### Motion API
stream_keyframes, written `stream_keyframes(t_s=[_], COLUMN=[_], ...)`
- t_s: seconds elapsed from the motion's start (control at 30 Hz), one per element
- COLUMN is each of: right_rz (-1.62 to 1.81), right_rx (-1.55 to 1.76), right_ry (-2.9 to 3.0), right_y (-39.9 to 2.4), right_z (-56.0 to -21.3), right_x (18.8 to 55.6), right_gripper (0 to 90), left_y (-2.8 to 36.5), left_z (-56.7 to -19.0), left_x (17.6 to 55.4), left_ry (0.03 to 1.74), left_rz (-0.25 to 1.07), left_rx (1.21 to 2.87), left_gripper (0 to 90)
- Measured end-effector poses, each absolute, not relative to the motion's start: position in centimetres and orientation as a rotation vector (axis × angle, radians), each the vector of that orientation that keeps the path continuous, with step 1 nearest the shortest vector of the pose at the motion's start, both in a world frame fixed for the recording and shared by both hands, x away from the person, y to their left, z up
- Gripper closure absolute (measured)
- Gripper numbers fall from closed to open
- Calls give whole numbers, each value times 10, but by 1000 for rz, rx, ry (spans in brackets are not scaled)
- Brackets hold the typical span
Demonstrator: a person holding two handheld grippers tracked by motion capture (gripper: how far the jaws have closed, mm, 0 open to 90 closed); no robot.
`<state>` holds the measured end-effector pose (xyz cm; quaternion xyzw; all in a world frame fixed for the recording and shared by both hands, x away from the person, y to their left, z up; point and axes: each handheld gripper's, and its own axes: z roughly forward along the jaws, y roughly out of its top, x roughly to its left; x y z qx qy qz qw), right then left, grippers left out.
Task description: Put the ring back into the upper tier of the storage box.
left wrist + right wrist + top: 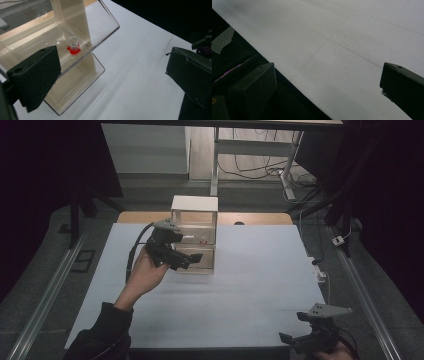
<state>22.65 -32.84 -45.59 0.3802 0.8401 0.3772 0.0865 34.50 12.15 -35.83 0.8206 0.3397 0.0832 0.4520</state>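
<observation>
Beside the clear shelf box (195,236), the left claw (192,258) gapes empty; the red-based piece (73,47) inside remains ungrasped.

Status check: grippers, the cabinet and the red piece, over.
Left gripper open at the clear cabinet. Right gripper open, idle at table edge. Red piece on shelf inside. Nothing in the way.

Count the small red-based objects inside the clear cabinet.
1. One small red-based object sits on the upper clear shelf of the cabinet, ahead of the open left gripper. Another could be hidden behind the cabinet's opaque panel.
</observation>
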Motion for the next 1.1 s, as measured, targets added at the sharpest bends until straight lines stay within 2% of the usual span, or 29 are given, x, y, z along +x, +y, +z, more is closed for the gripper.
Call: stream_keyframes(t_s=[0.73, 1.1], right_rz=[1118, 1122], right_rx=[1138, 1141], right_ry=[2502, 2499], right_y=[-328, -328], right_z=[-456, -456], right_x=[227, 227], right_gripper=[6, 5], left_y=[139, 143], left_z=[-392, -406], left_x=[325, 314], left_ry=[815, 826], left_rz=[148, 179], left_rx=[1978, 1969], left_gripper=[0, 0])
